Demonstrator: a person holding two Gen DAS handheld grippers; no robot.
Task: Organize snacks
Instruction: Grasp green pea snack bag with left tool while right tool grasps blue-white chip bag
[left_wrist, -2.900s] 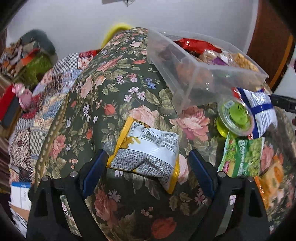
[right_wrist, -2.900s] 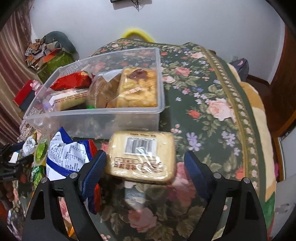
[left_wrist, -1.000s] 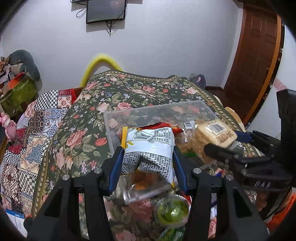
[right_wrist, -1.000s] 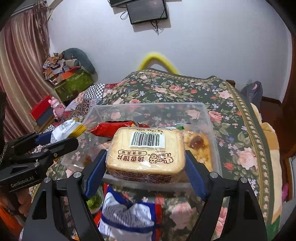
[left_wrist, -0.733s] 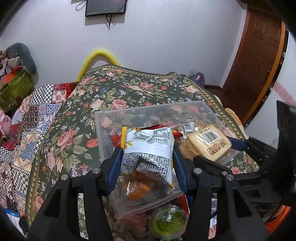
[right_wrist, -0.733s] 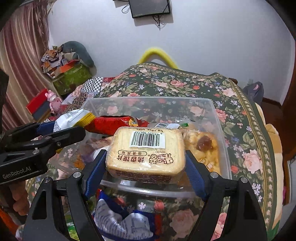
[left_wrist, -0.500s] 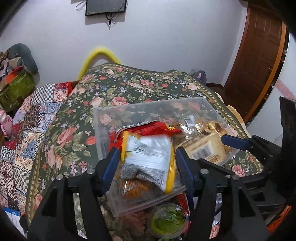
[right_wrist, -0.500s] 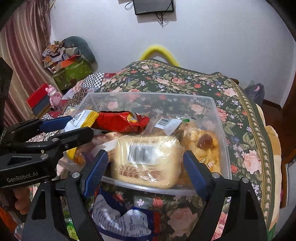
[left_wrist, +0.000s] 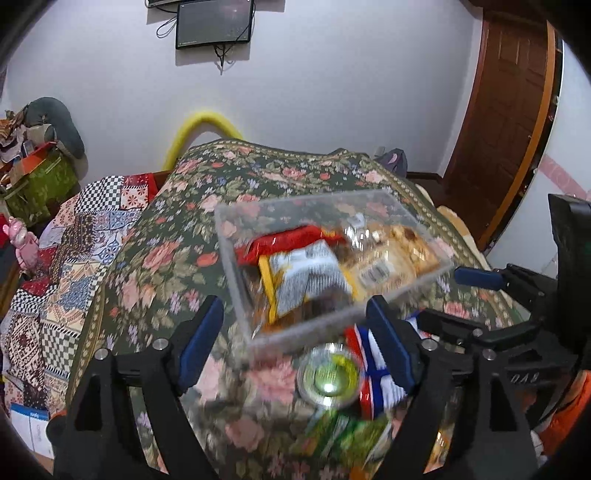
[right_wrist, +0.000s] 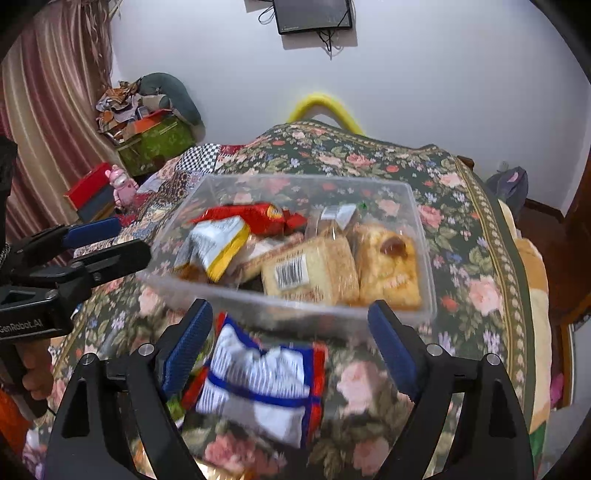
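Observation:
A clear plastic bin (left_wrist: 236, 258) (right_wrist: 421, 236) sits on the floral bedspread. In it lie a white and yellow snack bag (left_wrist: 306, 277) (right_wrist: 218, 247), a wrapped cake with a barcode (right_wrist: 310, 273) (left_wrist: 376, 273), a red packet (right_wrist: 251, 216) and a bun (right_wrist: 388, 266). My left gripper (left_wrist: 295, 339) is open and empty, just in front of the bin. My right gripper (right_wrist: 291, 343) is open and empty, above a blue and white snack bag (right_wrist: 258, 384) (left_wrist: 376, 376) lying in front of the bin.
A green jelly cup (left_wrist: 328, 376) and a green packet (left_wrist: 340, 443) lie near the bin's front. A patchwork quilt (left_wrist: 62, 251) lies left of the bedspread. A brown door (left_wrist: 506, 110) stands at the right. Clutter (right_wrist: 147, 122) is piled by the curtain.
Both grippers opened and dropped their loads into the bin: the left its white and yellow bag, the right its barcode cake. Both then pulled back from the bin.

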